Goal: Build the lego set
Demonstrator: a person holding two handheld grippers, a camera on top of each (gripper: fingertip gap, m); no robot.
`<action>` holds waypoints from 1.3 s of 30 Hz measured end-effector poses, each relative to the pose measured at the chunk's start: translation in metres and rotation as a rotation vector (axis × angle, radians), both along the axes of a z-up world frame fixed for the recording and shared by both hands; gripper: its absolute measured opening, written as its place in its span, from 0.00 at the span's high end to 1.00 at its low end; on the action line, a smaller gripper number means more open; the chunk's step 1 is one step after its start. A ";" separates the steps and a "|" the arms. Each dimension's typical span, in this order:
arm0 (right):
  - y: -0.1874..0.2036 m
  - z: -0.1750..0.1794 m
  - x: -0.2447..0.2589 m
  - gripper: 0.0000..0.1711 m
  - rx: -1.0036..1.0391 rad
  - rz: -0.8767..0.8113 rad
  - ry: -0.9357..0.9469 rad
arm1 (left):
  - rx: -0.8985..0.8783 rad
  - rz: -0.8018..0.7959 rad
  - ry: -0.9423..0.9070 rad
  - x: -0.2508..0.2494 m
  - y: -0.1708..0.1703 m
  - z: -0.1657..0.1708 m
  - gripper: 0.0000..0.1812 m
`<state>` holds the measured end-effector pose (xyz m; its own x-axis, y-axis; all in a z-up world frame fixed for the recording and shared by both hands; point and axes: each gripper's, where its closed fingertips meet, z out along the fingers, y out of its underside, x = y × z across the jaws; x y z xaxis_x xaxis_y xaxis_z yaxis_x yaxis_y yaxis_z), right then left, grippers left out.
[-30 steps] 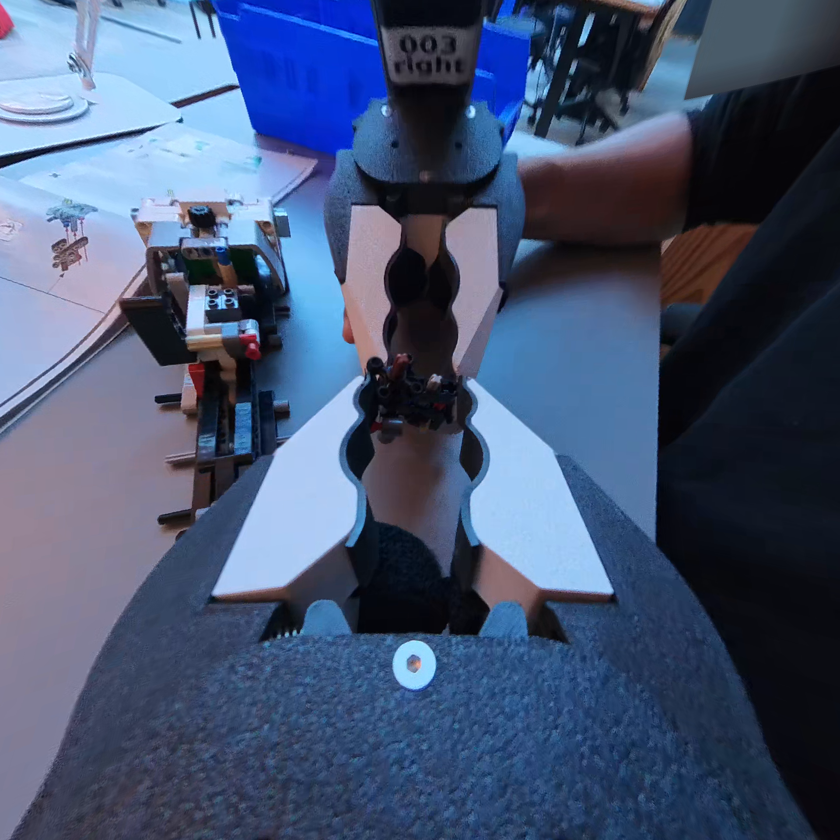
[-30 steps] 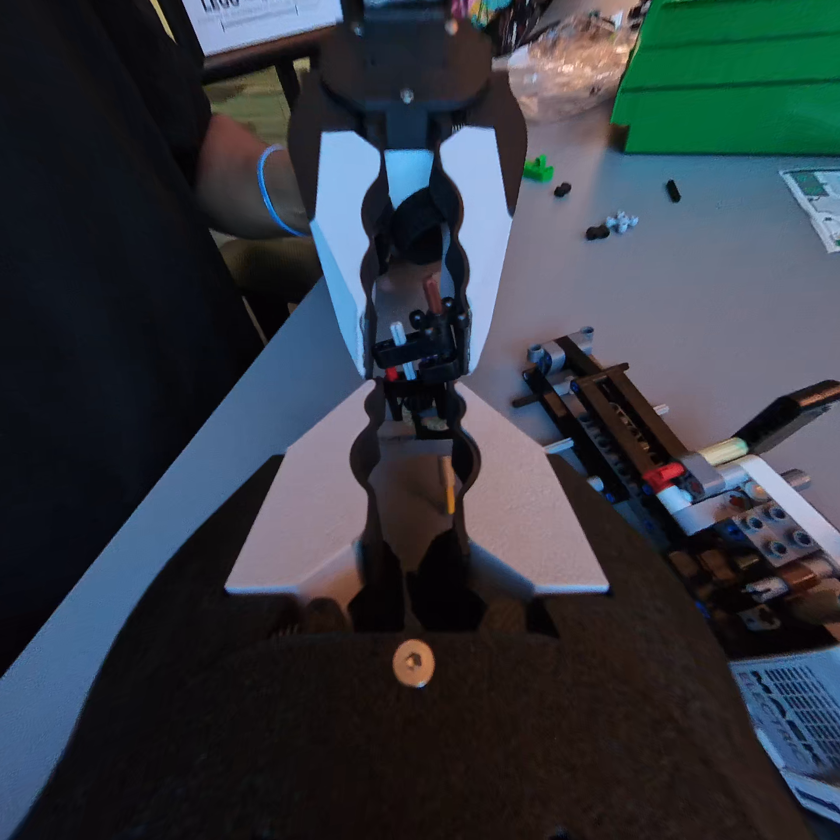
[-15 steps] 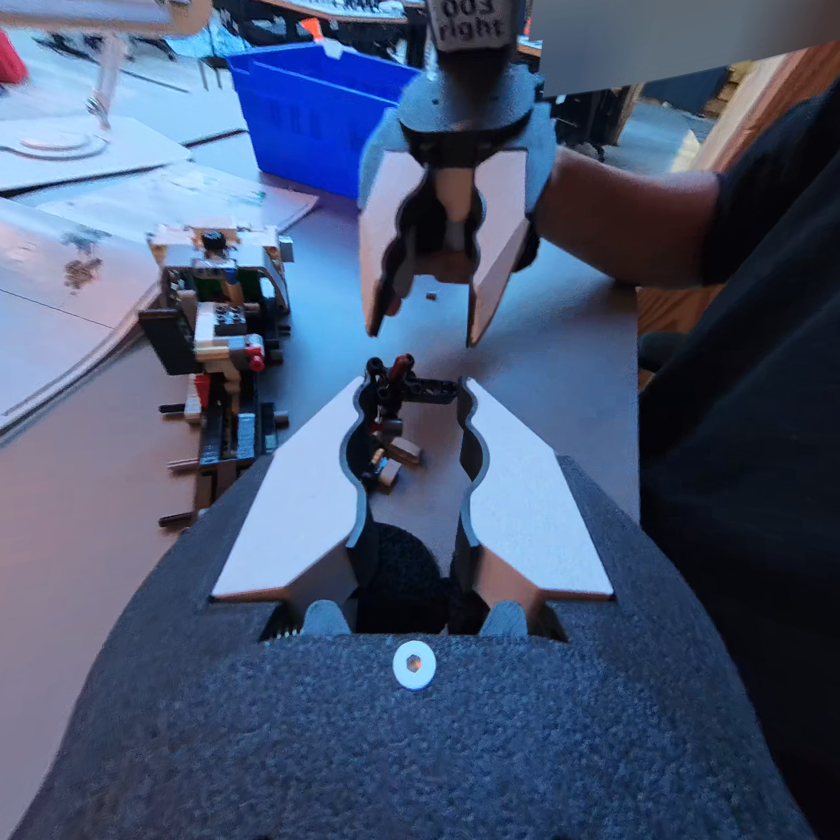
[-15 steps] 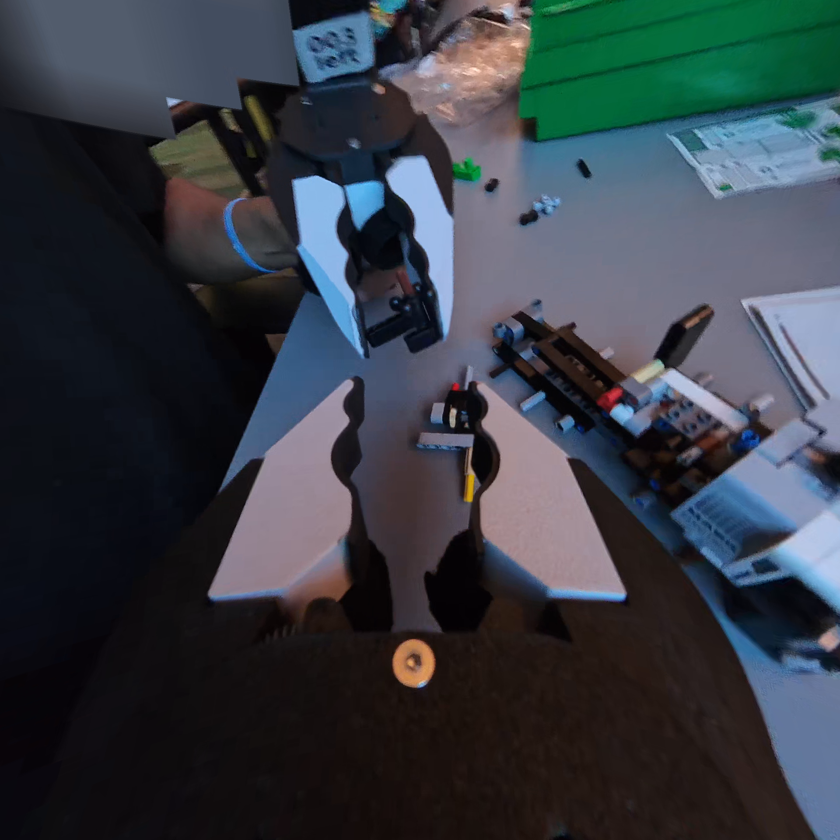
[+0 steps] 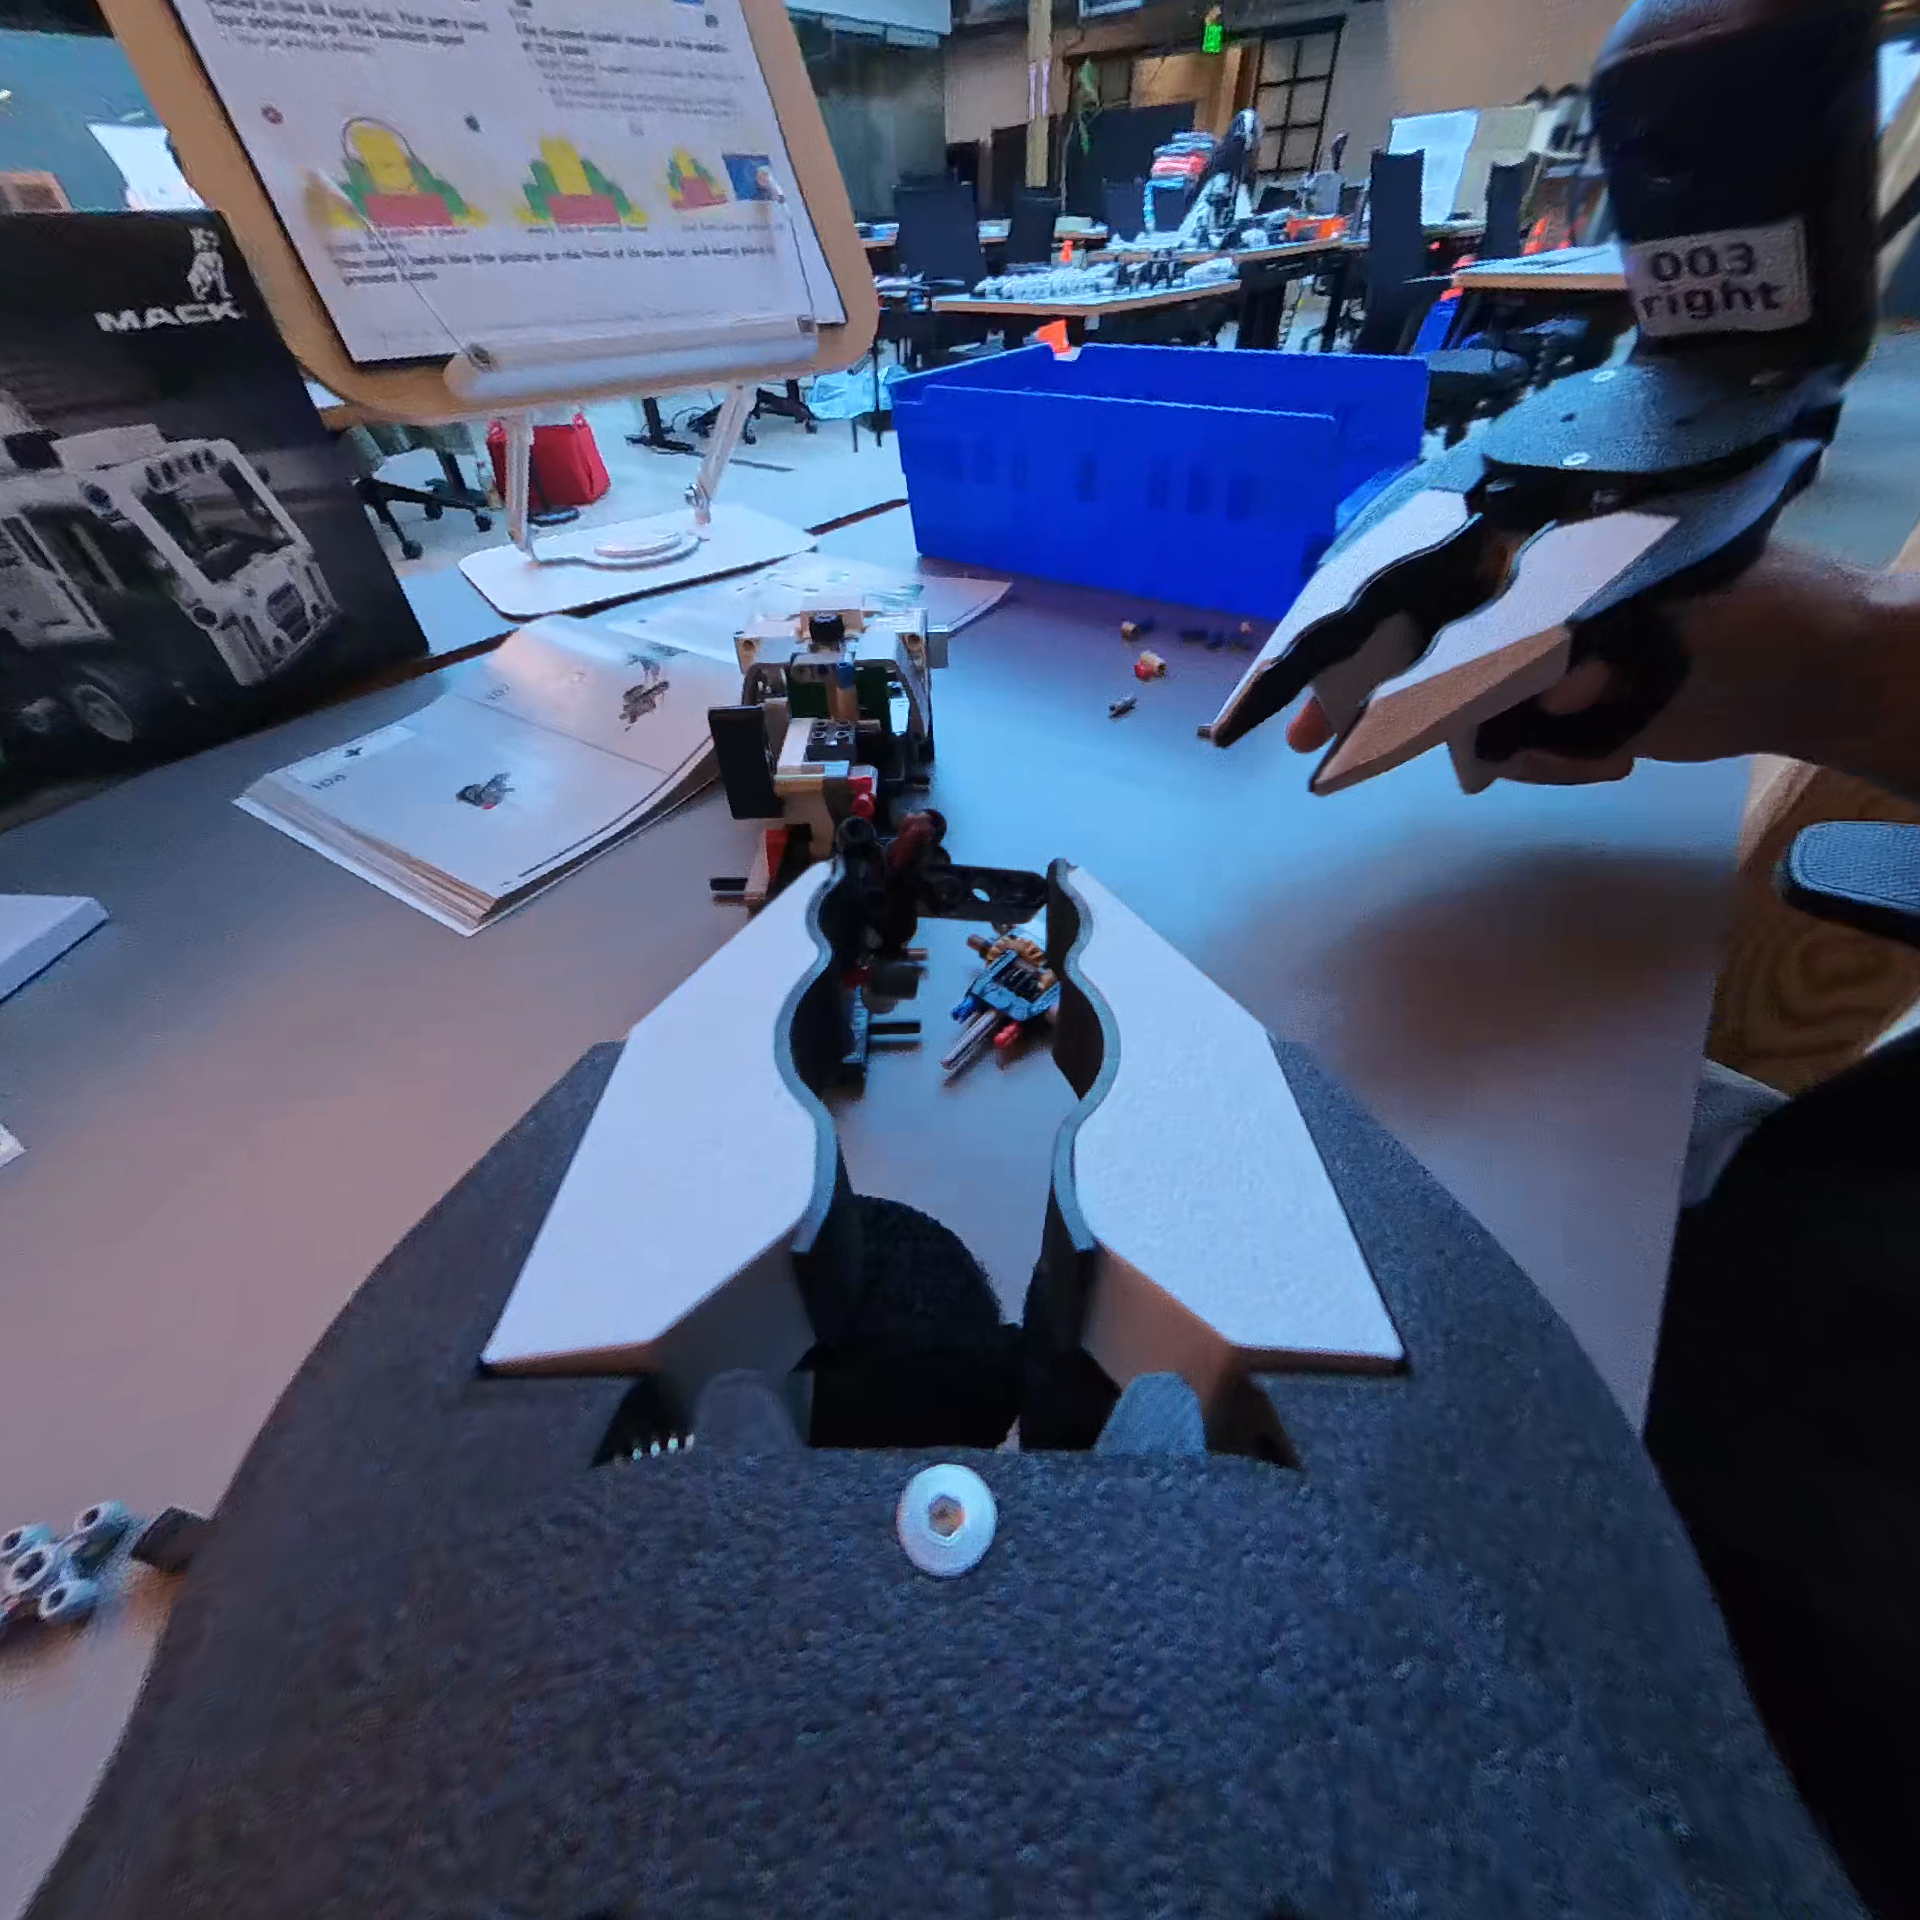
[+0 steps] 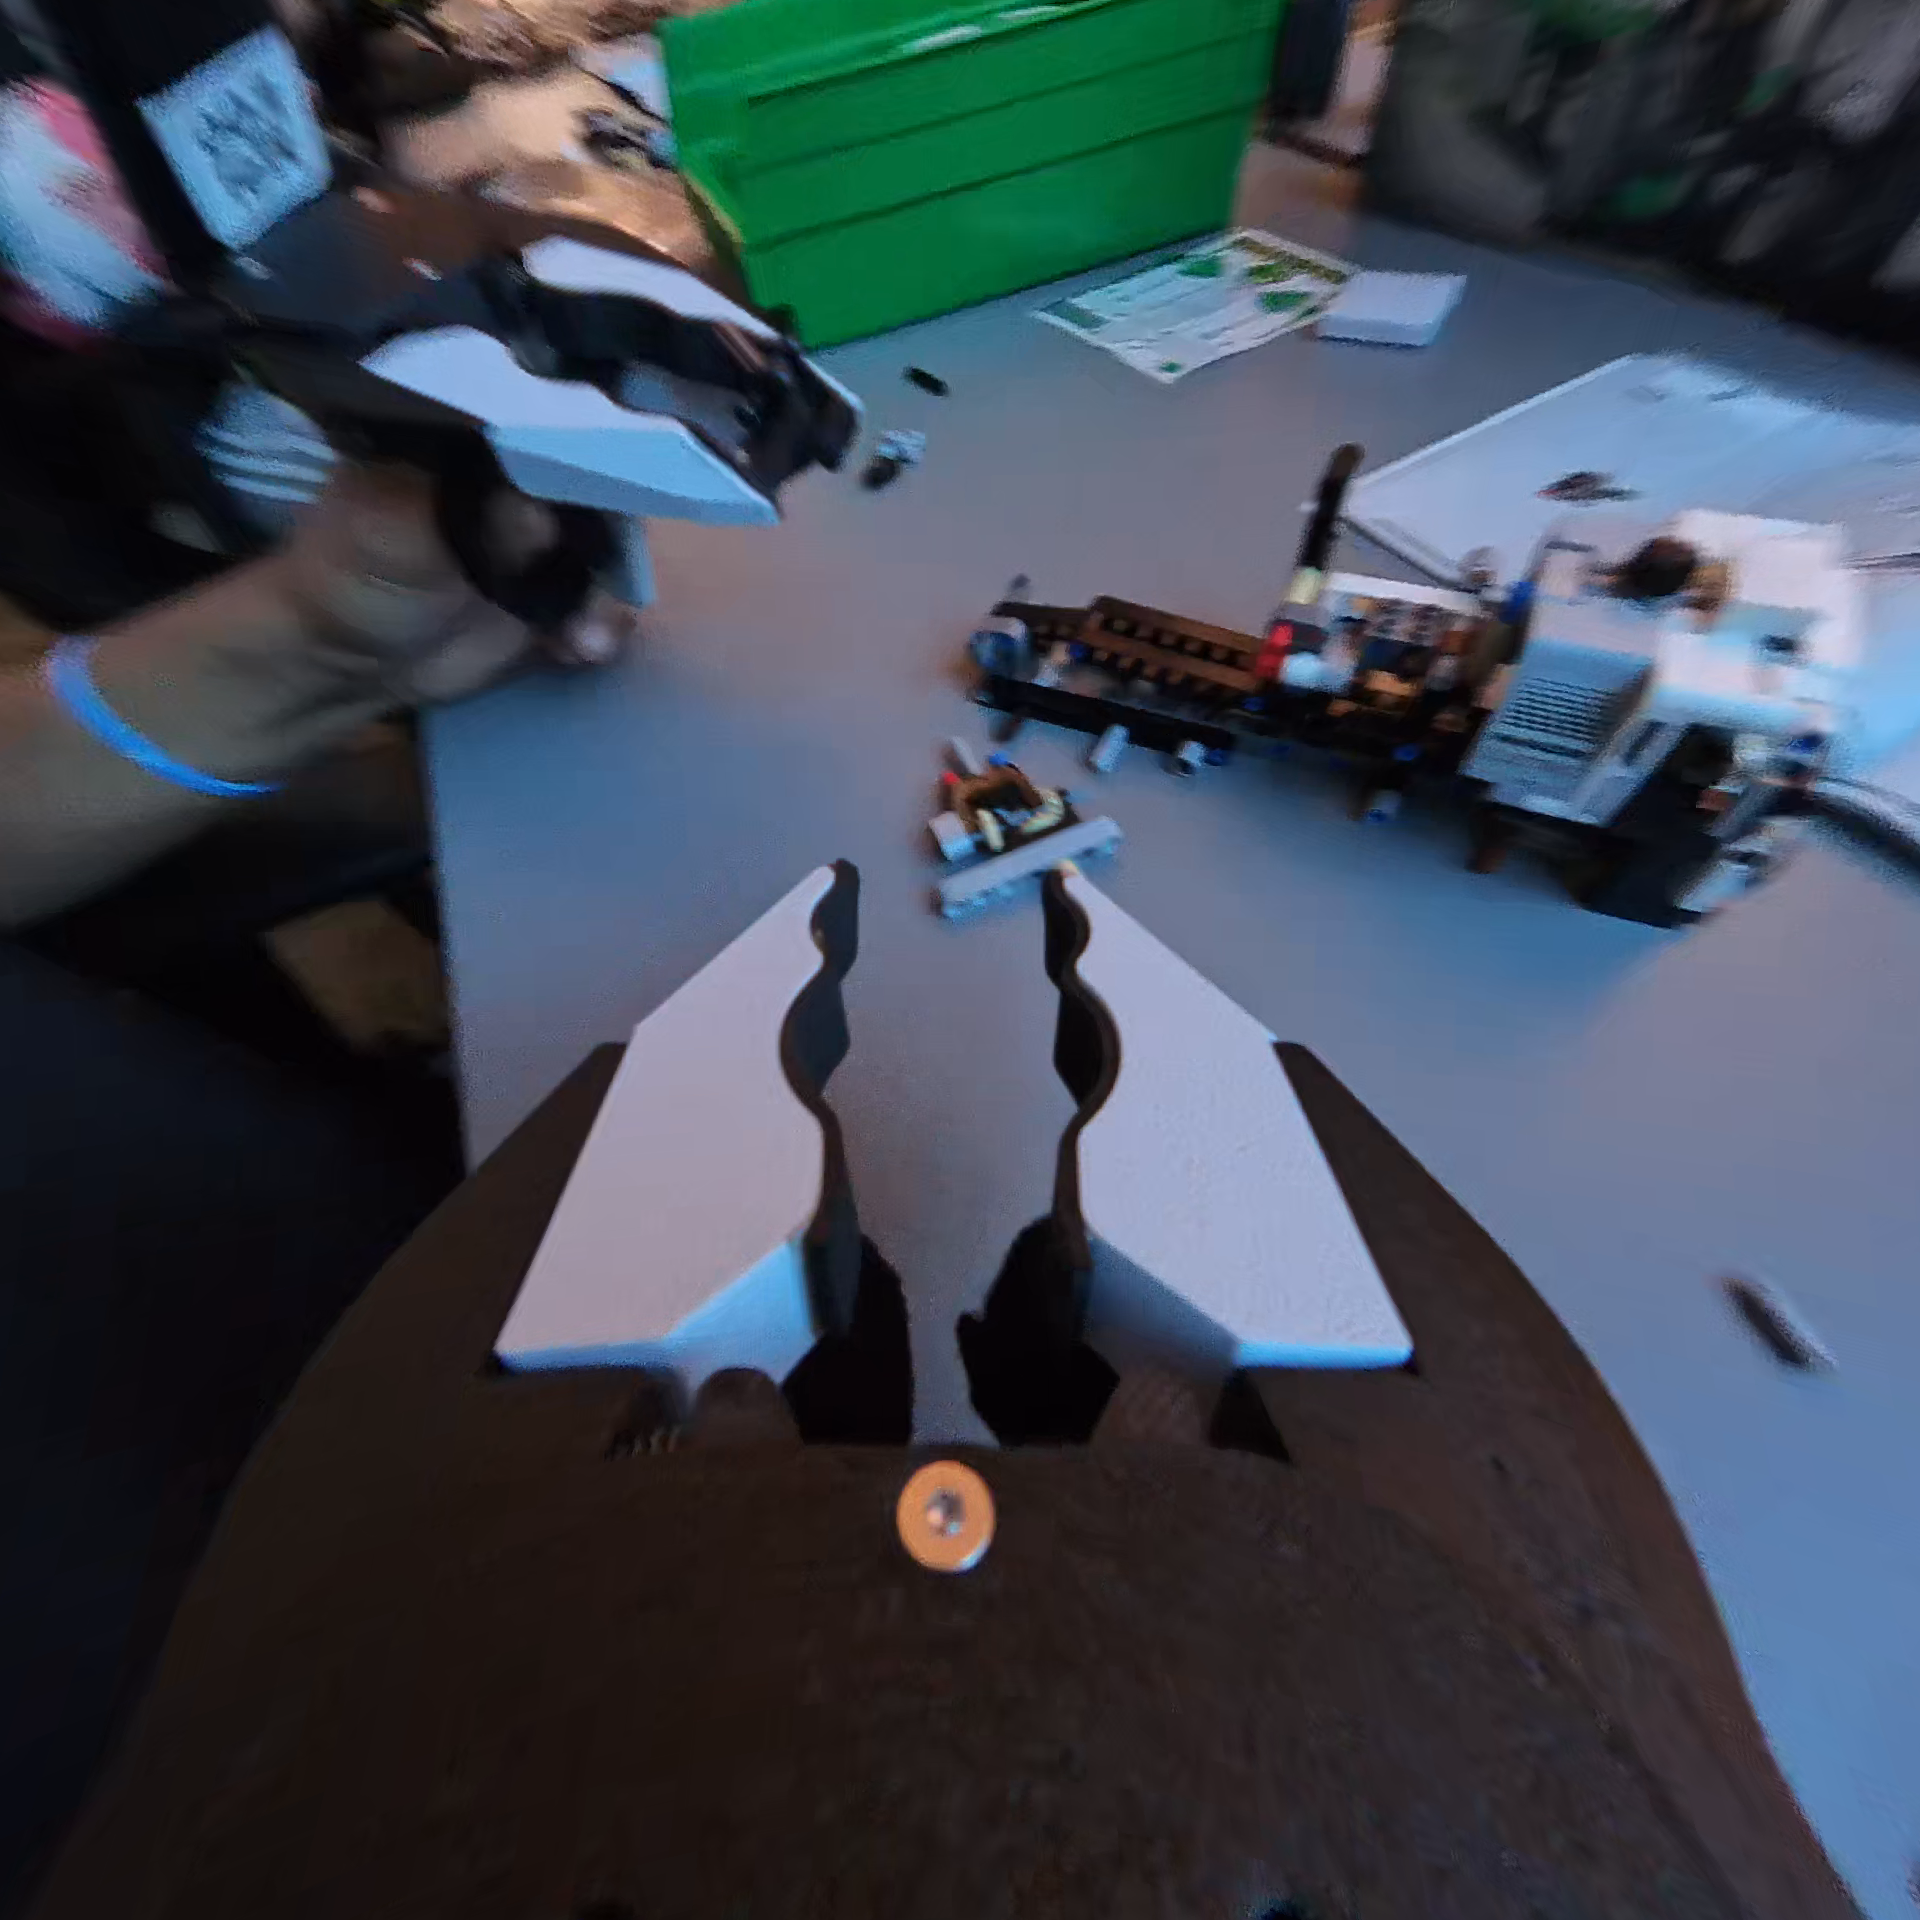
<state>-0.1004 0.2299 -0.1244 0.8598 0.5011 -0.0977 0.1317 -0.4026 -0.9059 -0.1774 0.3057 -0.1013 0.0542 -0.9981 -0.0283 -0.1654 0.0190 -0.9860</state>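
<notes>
Left gripper [image 5: 940,894]: fingers closed on a black lego sub-assembly [image 5: 914,894] with a dark red pin on top, held at the fingertips above the grey table [image 5: 312,1091].
Right gripper [image 6: 940,883]: fingers apart, nothing between them; seen in the left wrist view at upper right [image 5: 1288,748], raised above the table, tips angled down and leftward.
Dropped part: a small lego cluster [image 5: 1003,992] with blue, tan and red bits and a light grey beam lies on the table; in the left view it shows through the gap between the left gripper's fingers, in the right view [image 6: 1013,831] just beyond the right fingertips.
Main model: the partly built lego truck [image 5: 831,707], white cab and long black chassis, stands on the table just behind the held sub-assembly.
Surroundings: open instruction booklet [image 5: 499,769] beside the truck; blue bin [image 5: 1143,488] behind; loose small pieces [image 5: 1148,665] in front of the bin; document stand [image 5: 540,208] and dark set box [image 5: 156,488] at the left; green bin [image 6: 966,145] at the far edge.
Obstructions: the right view is motion-blurred; fine detail of the truck cannot be told.
Change over the last second: both grippers had met tip to tip on one assembly; they are now well apart, the right one has let go, and the small cluster has ended up on the table.
</notes>
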 end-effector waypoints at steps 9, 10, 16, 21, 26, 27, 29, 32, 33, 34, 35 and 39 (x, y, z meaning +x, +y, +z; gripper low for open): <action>-0.028 0.003 0.021 0.83 0.235 -0.305 -0.203 | 0.009 -0.027 0.053 0.001 -0.008 -0.008 0.82; -0.032 0.007 0.023 0.85 0.282 -0.332 -0.245 | 0.020 -0.015 0.069 0.002 -0.007 -0.010 0.82; -0.034 0.007 0.020 0.87 0.315 -0.309 -0.314 | 0.064 0.009 0.135 0.005 -0.008 -0.020 0.82; -0.031 -0.003 0.014 0.87 0.286 -0.279 -0.392 | 0.033 0.005 0.157 0.007 -0.006 -0.024 0.82; -0.033 -0.001 0.013 0.88 0.300 -0.272 -0.390 | 0.033 -0.002 0.135 0.005 -0.007 -0.020 0.82; -0.033 0.000 0.013 0.88 0.305 -0.273 -0.379 | 0.035 -0.001 0.131 0.005 -0.007 -0.020 0.82; -0.034 0.004 0.015 0.89 0.311 -0.276 -0.345 | 0.043 -0.001 0.128 0.005 -0.008 -0.019 0.82; -0.034 0.006 0.019 0.89 0.304 -0.289 -0.295 | 0.055 -0.001 0.135 0.005 -0.009 -0.020 0.82; -0.034 0.007 0.019 0.89 0.299 -0.288 -0.281 | 0.057 -0.001 0.136 0.005 -0.009 -0.020 0.82; -0.034 0.007 0.020 0.89 0.295 -0.289 -0.267 | 0.057 0.000 0.134 0.005 -0.009 -0.020 0.82; -0.033 0.008 0.021 0.89 0.293 -0.291 -0.255 | 0.055 0.000 0.131 0.005 -0.009 -0.020 0.82; -0.033 0.008 0.022 0.89 0.284 -0.288 -0.225 | 0.031 -0.005 0.121 0.004 -0.008 -0.018 0.82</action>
